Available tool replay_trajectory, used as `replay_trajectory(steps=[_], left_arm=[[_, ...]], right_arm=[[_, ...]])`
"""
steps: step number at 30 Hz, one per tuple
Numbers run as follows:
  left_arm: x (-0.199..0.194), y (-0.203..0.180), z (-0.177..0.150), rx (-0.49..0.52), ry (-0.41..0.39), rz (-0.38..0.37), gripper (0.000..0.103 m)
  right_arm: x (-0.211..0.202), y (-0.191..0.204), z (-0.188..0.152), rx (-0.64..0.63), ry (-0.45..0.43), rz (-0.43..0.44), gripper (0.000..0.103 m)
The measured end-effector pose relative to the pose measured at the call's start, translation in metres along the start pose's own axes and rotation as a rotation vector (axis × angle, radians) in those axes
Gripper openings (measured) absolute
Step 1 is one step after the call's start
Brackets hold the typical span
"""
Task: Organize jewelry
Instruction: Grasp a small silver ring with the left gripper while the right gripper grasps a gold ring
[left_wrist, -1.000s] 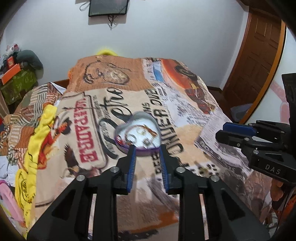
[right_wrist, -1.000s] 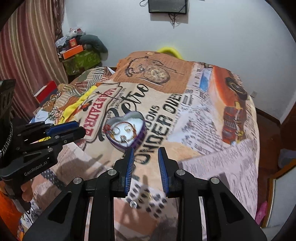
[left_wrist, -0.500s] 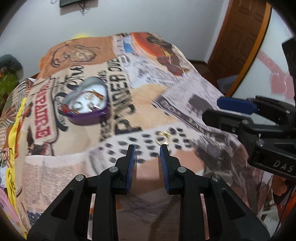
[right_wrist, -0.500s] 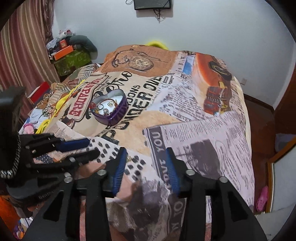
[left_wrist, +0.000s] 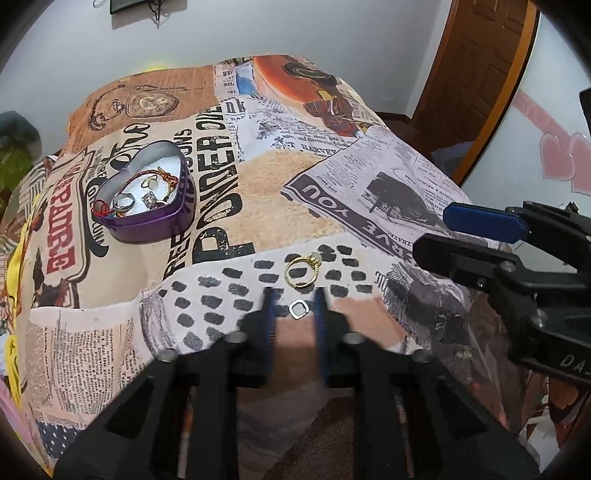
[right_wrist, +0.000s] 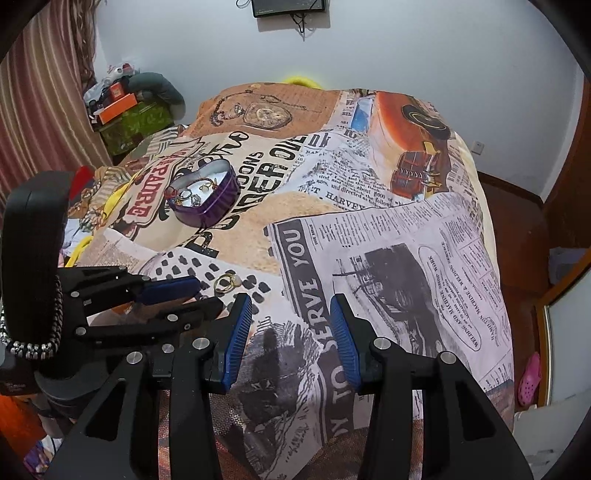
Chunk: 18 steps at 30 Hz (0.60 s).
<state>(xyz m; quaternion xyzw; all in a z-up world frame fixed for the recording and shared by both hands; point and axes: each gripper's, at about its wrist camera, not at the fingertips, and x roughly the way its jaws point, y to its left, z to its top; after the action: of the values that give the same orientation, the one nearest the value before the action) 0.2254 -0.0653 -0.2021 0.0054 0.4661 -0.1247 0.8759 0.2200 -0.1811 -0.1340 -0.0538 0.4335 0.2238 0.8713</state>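
The left gripper (left_wrist: 294, 295) hovers low over the bedspread (left_wrist: 258, 206), jaws parted, with a small silver ring (left_wrist: 297, 309) lying on the cloth between its blurred fingertips; nothing is grasped. Just beyond lies a gold ring (left_wrist: 303, 272), on the black-dotted patch. The heart tin (left_wrist: 146, 195), purple-walled, sits farther back to the left, holding several rings and a red cord.

The right-wrist view shows the gold ring (right_wrist: 227, 283) just beyond the left gripper (right_wrist: 192, 295), but the silver ring is hidden there behind the left fingers. The right gripper (right_wrist: 291, 325) is released, jaws wide apart, empty, over the newspaper print. The tin (right_wrist: 208, 197) appears well behind. Only this view shows the curtain (right_wrist: 44, 92) and a pink shoe (right_wrist: 530, 373).
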Motion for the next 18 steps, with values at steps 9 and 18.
replay_trajectory(steps=[9, 18], left_arm=[[-0.014, 0.026, -0.007, -0.038, -0.037, 0.018, 0.009], [-0.025, 0.051, -0.010, -0.069, -0.075, 0.027, 0.009]], right_arm=[[0.017, 0.020, 0.005, -0.067, 0.034, 0.020, 0.040], [0.051, 0.051, 0.011, -0.182, 0.111, 0.017, 0.040]])
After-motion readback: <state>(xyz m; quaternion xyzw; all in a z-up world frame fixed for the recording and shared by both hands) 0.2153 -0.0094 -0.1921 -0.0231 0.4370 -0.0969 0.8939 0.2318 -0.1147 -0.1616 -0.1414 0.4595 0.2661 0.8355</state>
